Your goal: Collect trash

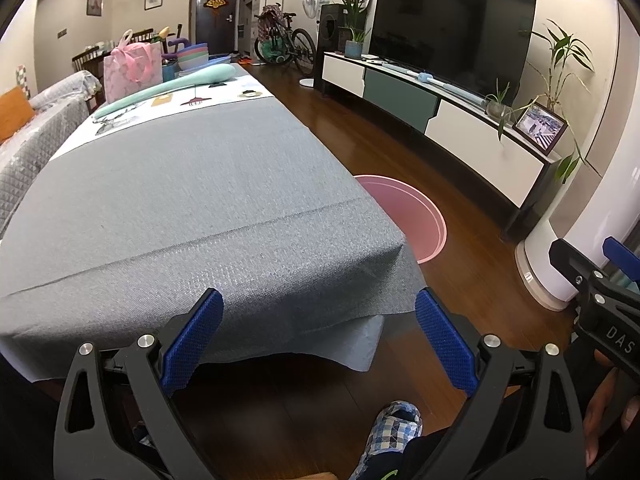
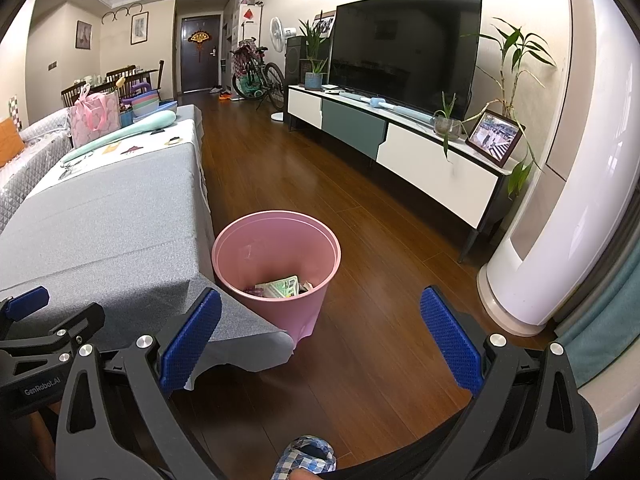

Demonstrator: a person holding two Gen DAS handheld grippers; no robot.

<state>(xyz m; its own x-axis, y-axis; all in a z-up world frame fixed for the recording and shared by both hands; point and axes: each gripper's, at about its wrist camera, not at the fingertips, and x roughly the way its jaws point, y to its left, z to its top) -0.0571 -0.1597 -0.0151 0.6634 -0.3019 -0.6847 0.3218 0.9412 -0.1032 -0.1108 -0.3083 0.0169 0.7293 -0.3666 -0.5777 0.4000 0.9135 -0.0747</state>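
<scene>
A pink trash bin [image 2: 276,276] stands on the wood floor beside the table's near right corner, with wrappers and paper trash [image 2: 280,288] in its bottom. In the left wrist view only its rim [image 1: 416,216] shows behind the table corner. My left gripper [image 1: 318,332] is open and empty, held low in front of the table's near edge. My right gripper [image 2: 320,328] is open and empty, held near the bin, just short of it. The grey tablecloth [image 1: 192,208] shows no loose trash on its near part.
The table's far end holds a pink gift bag [image 1: 128,70], a teal long object [image 1: 168,88] and stacked bowls [image 1: 194,56]. A TV cabinet [image 2: 400,152] runs along the right wall. A white column [image 2: 532,264] stands at right. A sofa [image 1: 24,140] is at left.
</scene>
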